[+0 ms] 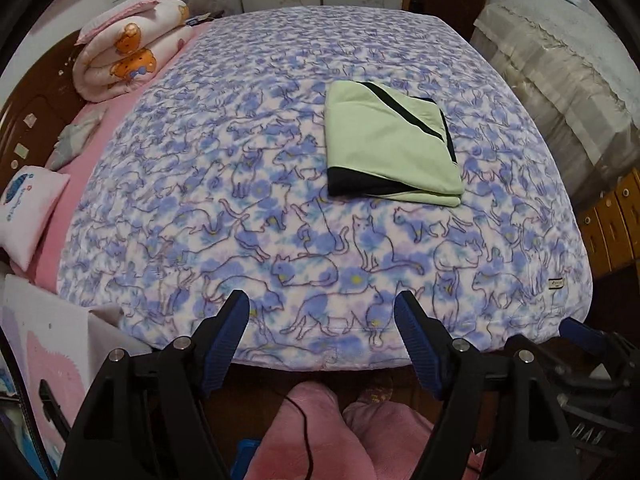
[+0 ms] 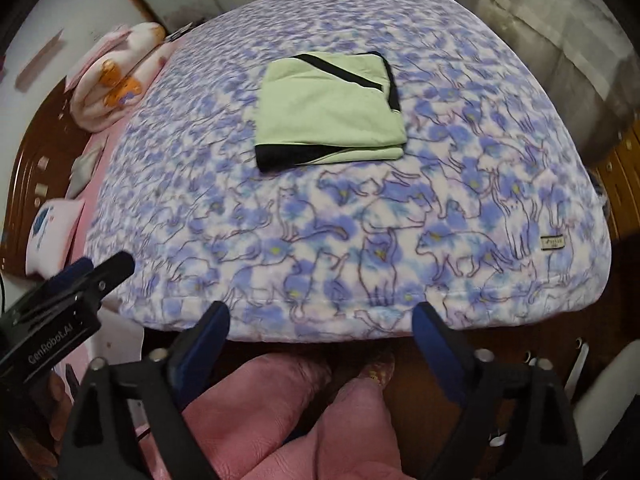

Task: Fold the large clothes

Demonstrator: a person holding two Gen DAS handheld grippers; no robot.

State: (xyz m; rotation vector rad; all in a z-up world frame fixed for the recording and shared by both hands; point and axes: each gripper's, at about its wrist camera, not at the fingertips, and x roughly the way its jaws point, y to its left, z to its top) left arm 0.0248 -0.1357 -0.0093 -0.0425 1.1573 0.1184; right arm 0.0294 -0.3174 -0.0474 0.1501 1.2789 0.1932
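A light green garment with black trim (image 1: 390,146) lies folded into a flat rectangle on the bed, right of the middle; it also shows in the right wrist view (image 2: 330,114). My left gripper (image 1: 322,304) is open and empty, held back over the bed's near edge, well short of the garment. My right gripper (image 2: 322,314) is also open and empty at the near edge. The left gripper shows at the left of the right wrist view (image 2: 80,280), and the right gripper's blue tip shows at the right of the left wrist view (image 1: 580,330).
The bed is covered by a blue and white cat-print blanket (image 1: 240,184). A rolled pink bear-print quilt (image 1: 128,52) and a small pink pillow (image 1: 28,212) lie at the left. A lace-covered piece of furniture (image 1: 560,80) stands at the right. Legs in pink trousers (image 2: 288,420) are below.
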